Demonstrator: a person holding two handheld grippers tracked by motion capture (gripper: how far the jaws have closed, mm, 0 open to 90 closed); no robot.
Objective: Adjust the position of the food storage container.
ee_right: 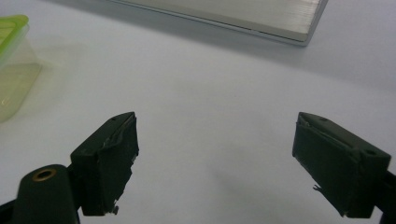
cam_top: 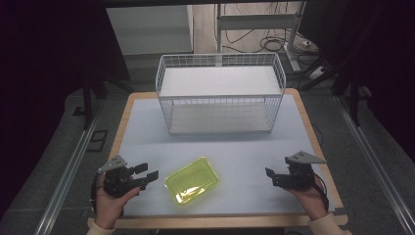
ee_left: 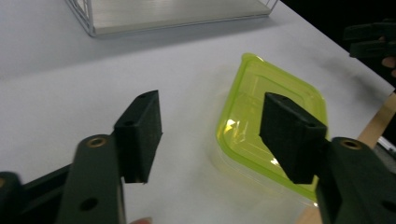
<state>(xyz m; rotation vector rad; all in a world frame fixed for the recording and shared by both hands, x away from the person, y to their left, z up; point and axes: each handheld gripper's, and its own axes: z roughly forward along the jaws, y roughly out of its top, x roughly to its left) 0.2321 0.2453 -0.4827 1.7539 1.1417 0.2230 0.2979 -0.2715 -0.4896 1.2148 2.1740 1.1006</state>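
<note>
So I'm sitting at the table (cam_top: pixel 147 122) with a gripper in each hand. My left gripper (cam_top: pixel 147 174) is hovering just off the near left side of the yellow-green plastic container (cam_top: pixel 192 180), pointing toward it. Its jaws are standing apart with nothing between them, and the pads aren't touching anything. Looking along it in the left gripper view, the container (ee_left: pixel 273 126) is lying just past the jaws, mostly behind the right-hand one, and the left gripper (ee_left: pixel 210 135) is floating a bit above the white tabletop.

The container itself is sitting flat near the front edge of the table, roughly in the middle between my two hands, turned at a slight angle to the table edge. It's see-through, with a bright green rim, and I can't tell whether there's anything inside.

My right gripper (cam_top: pixel 272 176) is off at the near right, well apart from the container, also aiming inward. Its jaws are spread wide and holding nothing; in the right gripper view the right gripper (ee_right: pixel 215 163) is just looking over bare table, with a corner of the container (ee_right: pixel 11 70) peeking in at the far left.

Further back, the white wire basket (cam_top: pixel 220 93) is standing at the far side of the table, well away from both grippers.
</note>
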